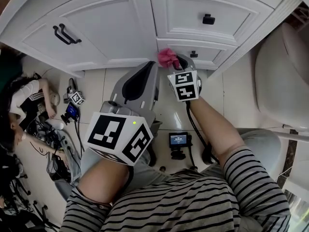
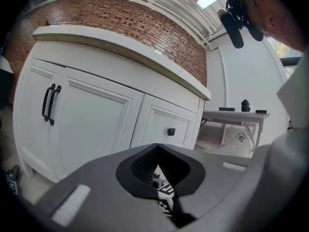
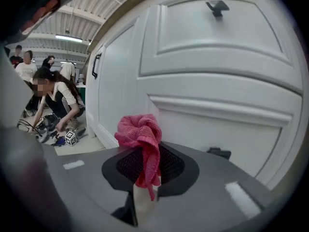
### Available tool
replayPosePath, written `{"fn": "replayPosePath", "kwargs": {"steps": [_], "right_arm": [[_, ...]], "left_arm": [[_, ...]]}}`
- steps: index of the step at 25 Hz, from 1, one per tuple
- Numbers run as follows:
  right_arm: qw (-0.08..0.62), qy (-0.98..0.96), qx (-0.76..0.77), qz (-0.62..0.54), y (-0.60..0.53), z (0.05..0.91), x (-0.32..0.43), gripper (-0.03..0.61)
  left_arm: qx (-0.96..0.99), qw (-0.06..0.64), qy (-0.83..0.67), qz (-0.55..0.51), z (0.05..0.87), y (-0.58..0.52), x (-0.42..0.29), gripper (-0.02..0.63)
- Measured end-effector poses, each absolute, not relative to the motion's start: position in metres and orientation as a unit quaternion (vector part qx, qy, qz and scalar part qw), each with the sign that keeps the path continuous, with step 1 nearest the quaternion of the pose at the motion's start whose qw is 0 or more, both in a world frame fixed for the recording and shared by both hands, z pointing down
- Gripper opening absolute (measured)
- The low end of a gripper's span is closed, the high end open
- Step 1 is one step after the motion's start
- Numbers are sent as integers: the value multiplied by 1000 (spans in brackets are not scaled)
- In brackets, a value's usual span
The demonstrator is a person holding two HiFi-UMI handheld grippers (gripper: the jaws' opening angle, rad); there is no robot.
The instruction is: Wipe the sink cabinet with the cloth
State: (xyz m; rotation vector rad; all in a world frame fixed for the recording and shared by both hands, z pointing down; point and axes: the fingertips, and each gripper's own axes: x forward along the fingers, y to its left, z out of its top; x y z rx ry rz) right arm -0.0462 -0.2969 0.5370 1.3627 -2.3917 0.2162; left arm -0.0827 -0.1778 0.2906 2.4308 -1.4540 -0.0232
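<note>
right gripper, in the head view, holds a pink cloth up at the cabinet by the lower drawer; i cannot tell whether it touches. left gripper hangs lower, apart from the cabinet.

left gripper view: jaws closed together on nothing.

right gripper view: jaws clamped on the cloth's tail, its bunched, knitted head near the white panel. no wiped streaks show, so wiping seems barely begun; doors and drawers are left to do.
</note>
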Motion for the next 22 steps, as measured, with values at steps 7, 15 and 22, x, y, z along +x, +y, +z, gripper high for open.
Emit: {"fn": "replayPosePath", "kwargs": {"steps": [7,15,22], "right_arm": [[222,-815,522,120,-305,589,16,71],[208,-763,592,156,-300,587,101,71],[220,-724,636,153,-292,590,174,78]], "left_arm": [[850,146,-506,7,300,-180,-77,2],[854,138,-500,20,303,-184,-65,2],[860,117,-497,24,305,-183,-54,2]]}}
